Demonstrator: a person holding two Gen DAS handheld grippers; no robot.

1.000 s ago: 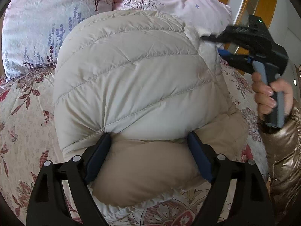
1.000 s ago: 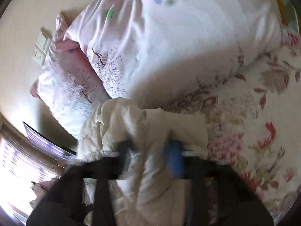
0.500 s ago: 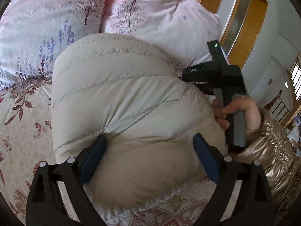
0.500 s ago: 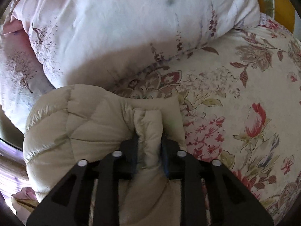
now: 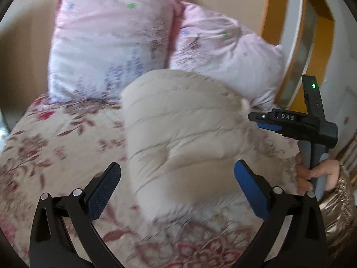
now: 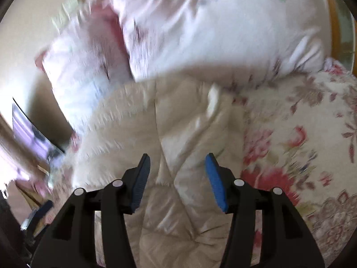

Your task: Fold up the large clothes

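Note:
A cream quilted down jacket (image 5: 183,134) lies in a folded bundle on the flowered bedspread (image 5: 55,138). My left gripper (image 5: 176,181) hovers over its near end, jaws wide and still opening, the blue pads clear of the fabric. In the left wrist view my right gripper (image 5: 256,120) hangs just off the bundle's right side, held by a hand (image 5: 312,174). In the right wrist view the right gripper (image 6: 176,169) has its jaws opening above the jacket (image 6: 189,134); the pads stand apart from the cloth.
Two pink flowered pillows (image 5: 107,44) (image 5: 225,51) lean against the wall behind the jacket. An orange door frame (image 5: 279,33) stands at the right. A gold sleeve (image 5: 339,207) shows at the right edge. The bedspread (image 6: 301,145) stretches to the right of the bundle.
Both grippers let go of the jacket and drew back from it. The right jaws, pinching a fold before, now stand apart. The left jaws lifted off the bundle's near end.

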